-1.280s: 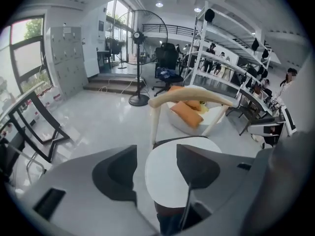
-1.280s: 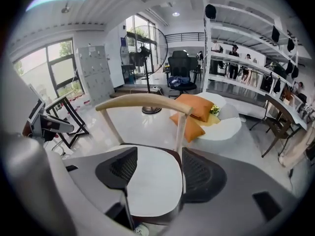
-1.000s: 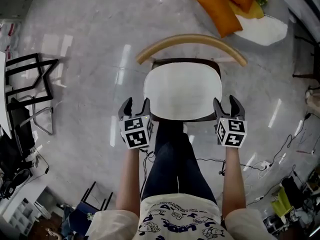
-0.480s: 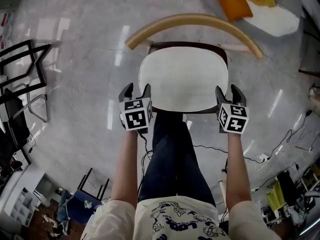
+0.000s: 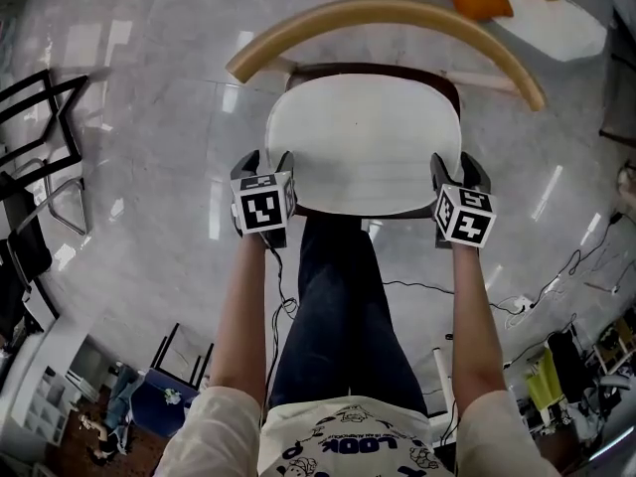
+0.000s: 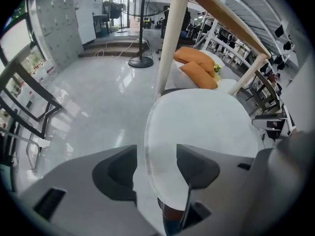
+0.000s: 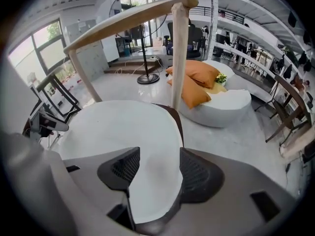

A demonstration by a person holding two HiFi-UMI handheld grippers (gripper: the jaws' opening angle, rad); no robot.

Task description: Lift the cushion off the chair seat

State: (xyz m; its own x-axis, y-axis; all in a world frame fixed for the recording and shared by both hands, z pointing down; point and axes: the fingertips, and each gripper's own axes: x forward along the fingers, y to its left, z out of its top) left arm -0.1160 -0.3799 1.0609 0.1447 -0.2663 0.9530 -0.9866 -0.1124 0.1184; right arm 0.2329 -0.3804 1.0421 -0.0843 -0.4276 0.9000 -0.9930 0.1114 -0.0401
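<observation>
A: Where is the cushion?

B: The white cushion (image 5: 363, 142) lies flat on the dark chair seat (image 5: 397, 68) and covers nearly all of it. Only a thin brown rim shows along the far and near edges. The curved wooden backrest (image 5: 388, 11) arcs across the far side.

A: And the claws?

B: There is one at each near corner, both pointing steeply down. The left claw (image 5: 266, 159) is at the cushion's near left corner. In the left gripper view its jaws stand well apart, and the cushion's left edge runs up between them, with floor (image 5: 149, 58) behind the left jaw and cushion behind the right one. It is released and grips nothing. I cannot tell whether a pad brushes the fabric.

A: The right one?

B: The right claw (image 5: 457, 164) is at the near right corner. Its jaws are wide too, though they have just been closing a little. The cushion's right edge and the brown rim lie between them, and neither pad clamps the cushion.

A: What lies around the chair?

B: The person's leg (image 5: 333, 306) in dark trousers is just near of the seat, between the two arms. Orange pillows (image 7: 194, 82) lie on a white pouf (image 7: 221, 107) at the far right.
</observation>
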